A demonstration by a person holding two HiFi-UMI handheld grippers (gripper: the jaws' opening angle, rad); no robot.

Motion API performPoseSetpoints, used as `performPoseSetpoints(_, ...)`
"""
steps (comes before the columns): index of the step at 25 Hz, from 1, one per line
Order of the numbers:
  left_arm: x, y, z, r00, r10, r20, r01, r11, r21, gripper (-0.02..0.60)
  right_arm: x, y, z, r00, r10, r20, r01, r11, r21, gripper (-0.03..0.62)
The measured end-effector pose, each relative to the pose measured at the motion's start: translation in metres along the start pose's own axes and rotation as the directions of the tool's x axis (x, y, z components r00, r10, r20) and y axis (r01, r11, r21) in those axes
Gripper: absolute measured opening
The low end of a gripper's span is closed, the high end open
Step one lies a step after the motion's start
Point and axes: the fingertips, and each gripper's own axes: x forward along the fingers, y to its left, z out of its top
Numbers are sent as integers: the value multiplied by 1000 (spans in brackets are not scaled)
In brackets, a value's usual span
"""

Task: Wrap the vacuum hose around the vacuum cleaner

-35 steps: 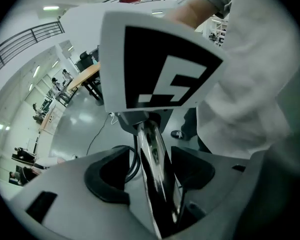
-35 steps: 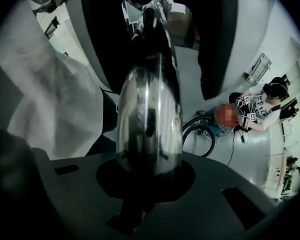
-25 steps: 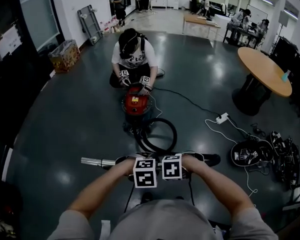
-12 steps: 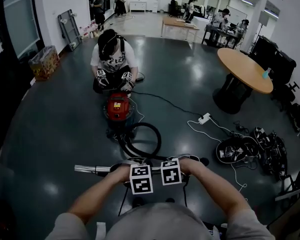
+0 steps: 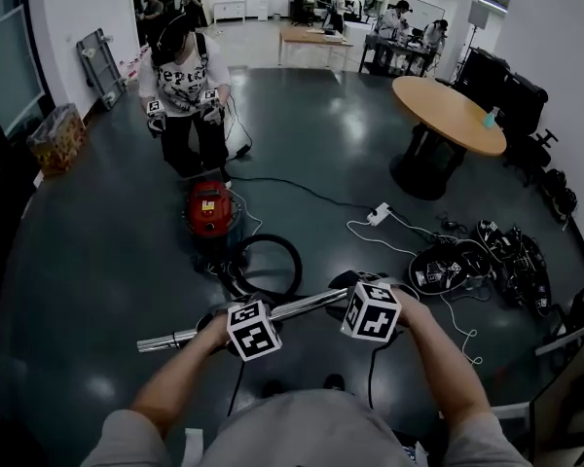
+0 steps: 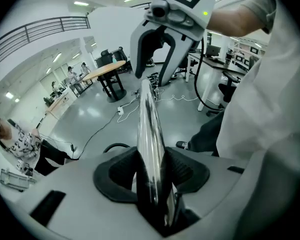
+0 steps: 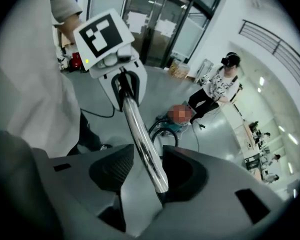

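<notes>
left gripper (image 6: 152,179): fingers shut tight on the long shiny silver metal tube (image 5: 302,305), abt halfway along.
right gripper (image 7: 150,171): fingers wide, just been opening; tube runs btwn them, not squeezed.
tube: held up over the dark shiny floor (image 5: 97,261), near the person; slants from near left to farther right.
black bendy hose (image 5: 269,237): in a loop on the floor, just near-right of the small red round vacuum cleaner (image 5: 209,212).
vacuum cleaner: on the floor, far side of the tube, left of centre.
other person (image 5: 183,86): stands just far side of the vac.
</notes>
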Motion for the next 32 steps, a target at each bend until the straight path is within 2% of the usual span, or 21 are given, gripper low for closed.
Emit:
performPoseSetpoints(3, -5, 16, -6, 1000, 17, 22, -16, 998, -54, 176, -15, -15, 12, 990, -114, 84, 105, 990, 95, 178)
performPoseSetpoints(6, -9, 28, -11, 999, 30, 40, -26, 996, -87, 176, -24, -20, 15, 973, -185, 136, 157, 969, 193, 178)
performPoseSetpoints(9, -10, 37, -16, 997, 51, 54, -45, 993, -113, 176, -27, -18, 11, 957, -198, 211, 114, 929, 352, 177)
performPoseSetpoints(11, -9, 44, -16, 996, 71, 62, -62, 989, -137, 176, -26, -16, 3, 945, -198, 259, 57, 883, 466, 176)
performPoseSetpoints(13, -7, 49, -14, 993, 91, 71, -78, 983, -167, 176, -23, -14, -9, 938, -203, 280, 20, 841, 540, 171)
performPoseSetpoints(17, 1, 55, -3, 991, 107, 84, -84, 967, -242, 176, -17, -17, -38, 929, -240, 280, 17, 786, 617, 46)
performPoseSetpoints(22, 22, 57, 20, 987, 130, 95, -92, 938, -335, 176, -11, -20, -67, 912, -203, 356, -97, 737, 669, 43)
performPoseSetpoints(24, 34, 57, 29, 984, 147, 99, -100, 922, -375, 176, -6, -23, -73, 893, -191, 407, -154, 720, 676, 44)
performPoseSetpoints(26, 47, 58, 38, 980, 167, 104, -110, 905, -411, 176, -1, -29, -75, 856, -189, 480, -231, 693, 683, 44)
performPoseSetpoints(29, 64, 62, 50, 976, 195, 101, -127, 877, -464, 176, 9, -43, -76, 789, -174, 589, -376, 623, 686, 44)
performPoseSetpoints(32, 74, 61, 64, 971, 219, 97, -140, 847, -513, 176, 25, -50, -83, 740, -130, 660, -495, 560, 664, 44)
